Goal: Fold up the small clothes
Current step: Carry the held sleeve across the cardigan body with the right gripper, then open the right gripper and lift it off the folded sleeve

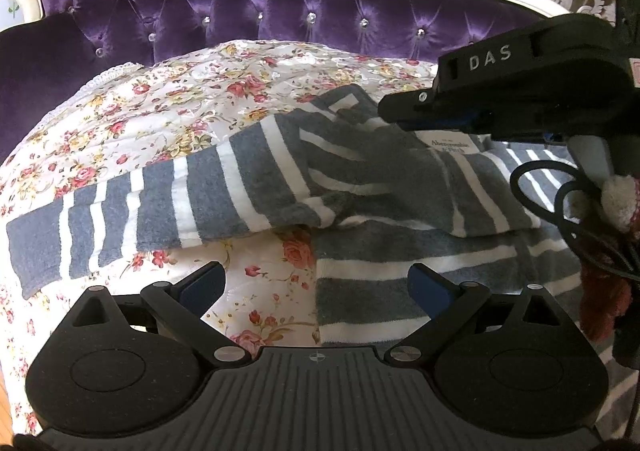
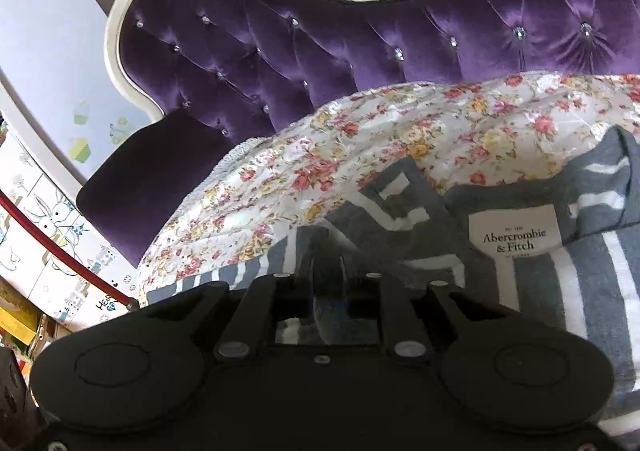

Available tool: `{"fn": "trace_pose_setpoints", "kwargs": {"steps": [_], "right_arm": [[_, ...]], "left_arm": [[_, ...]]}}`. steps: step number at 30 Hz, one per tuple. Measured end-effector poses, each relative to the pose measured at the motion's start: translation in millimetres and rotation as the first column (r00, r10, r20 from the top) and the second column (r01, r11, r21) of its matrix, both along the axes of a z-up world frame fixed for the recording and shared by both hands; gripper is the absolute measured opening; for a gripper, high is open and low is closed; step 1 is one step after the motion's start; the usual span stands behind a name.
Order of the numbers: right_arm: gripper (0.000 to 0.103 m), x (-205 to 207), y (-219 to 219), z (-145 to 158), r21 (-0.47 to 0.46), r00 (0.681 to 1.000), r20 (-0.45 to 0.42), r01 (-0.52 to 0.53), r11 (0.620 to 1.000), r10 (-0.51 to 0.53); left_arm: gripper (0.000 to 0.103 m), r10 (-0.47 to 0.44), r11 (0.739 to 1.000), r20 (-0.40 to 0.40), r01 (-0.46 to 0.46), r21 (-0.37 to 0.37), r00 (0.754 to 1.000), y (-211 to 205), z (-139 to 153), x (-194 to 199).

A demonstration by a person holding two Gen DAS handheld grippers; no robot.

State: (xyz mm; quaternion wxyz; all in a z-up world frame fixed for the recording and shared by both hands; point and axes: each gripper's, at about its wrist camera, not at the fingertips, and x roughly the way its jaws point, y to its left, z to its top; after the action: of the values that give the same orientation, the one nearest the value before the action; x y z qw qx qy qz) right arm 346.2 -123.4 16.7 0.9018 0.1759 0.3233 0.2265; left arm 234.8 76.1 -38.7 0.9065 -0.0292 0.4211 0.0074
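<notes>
Grey-and-white striped top (image 1: 248,187) lies part-folded on floral quilt (image 1: 168,107), left gripper (image 1: 316,287) gaping empty, right gripper (image 2: 326,263) narrow over fabric, grip unclear.

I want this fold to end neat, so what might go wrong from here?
1. The right gripper sits at the neck of the striped garment; its nearly closed jaws may drag fabric along.
2. The sleeve lies spread left, unfolded, and may skew the fold.
3. The black cable loops over the cloth and may snag.
</notes>
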Motion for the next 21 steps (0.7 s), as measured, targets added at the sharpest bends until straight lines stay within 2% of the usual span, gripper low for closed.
{"fn": "trace_pose_setpoints", "kwargs": {"steps": [1,2,4,9,13,21], "right_arm": [[0.031,-1.2,-2.3,1.4,0.005,1.0,0.006,0.006,1.0,-0.006],[0.041,-1.4,-4.2,2.0,0.007,1.0,0.009,0.012,1.0,-0.012],[0.05,-4.0,-9.9,4.1,0.003,0.999,0.021,0.029,1.0,-0.029],[0.051,-11.6,-28.4,5.0,-0.058,0.996,0.026,0.087,0.994,-0.086],[0.056,-21.0,-45.4,1.9,-0.14,0.988,0.027,0.151,0.979,-0.149],[0.063,-44.9,-82.5,-4.8,-0.22,0.968,0.062,0.253,0.942,-0.245]], "left_arm": [[0.099,0.0,1.0,0.0,0.0,0.003,1.0,-0.3,0.1,0.1],[0.099,-0.001,1.0,-0.001,0.001,0.005,1.0,-0.6,0.4,0.5],[0.099,-0.003,1.0,-0.004,0.003,0.007,1.0,-1.3,0.5,1.4],[0.099,-0.006,1.0,-0.02,0.006,0.01,1.0,-4.4,0.8,4.0],[0.099,-0.009,1.0,-0.048,0.01,0.013,0.999,-7.2,-1.2,6.7],[0.099,-0.024,0.999,-0.085,0.027,0.03,0.996,-17.6,-4.1,8.2]]}}
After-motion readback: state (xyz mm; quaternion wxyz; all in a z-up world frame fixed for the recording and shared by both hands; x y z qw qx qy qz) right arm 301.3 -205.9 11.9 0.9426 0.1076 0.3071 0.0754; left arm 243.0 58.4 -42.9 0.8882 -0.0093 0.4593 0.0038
